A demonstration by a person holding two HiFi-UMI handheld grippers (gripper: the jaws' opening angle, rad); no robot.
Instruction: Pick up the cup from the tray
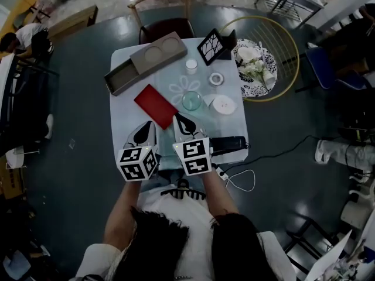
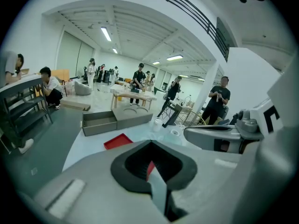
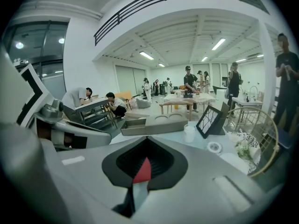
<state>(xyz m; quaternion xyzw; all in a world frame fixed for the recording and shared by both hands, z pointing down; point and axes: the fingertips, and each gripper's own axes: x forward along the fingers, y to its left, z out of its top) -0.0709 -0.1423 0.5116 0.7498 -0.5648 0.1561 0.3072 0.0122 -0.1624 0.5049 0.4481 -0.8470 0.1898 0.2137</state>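
Cup (image 1: 191, 66), just one, stands beyond the left tool (image 1: 144, 132) and right tool (image 1: 184, 124), both pressed together, empty.

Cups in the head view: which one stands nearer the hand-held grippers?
The clear glass cup, right of the red book; the small white cup stands farther back, by the black picture frame.

Table (image 1: 123, 116) carrying one of each:
- grey tray (image 1: 146, 63), showing two round recesses
- red book (image 1: 155, 106)
- white cup (image 1: 191, 66)
- clear glass bowl (image 1: 191, 100)
- tape roll (image 1: 216, 79)
- white round lid (image 1: 224, 105)
- patterned black frame (image 1: 212, 47)
- black bar-shaped object (image 1: 228, 145)

Two grippers showing: left gripper (image 1: 142, 134), right gripper (image 1: 186, 125).

Two chairs standing by table: one wooden chair (image 1: 164, 28), one gold wire chair (image 1: 278, 37).

One flower bunch (image 1: 253, 66) lying on wire chair.

Several people standing and sitting in background, exact count unclear.
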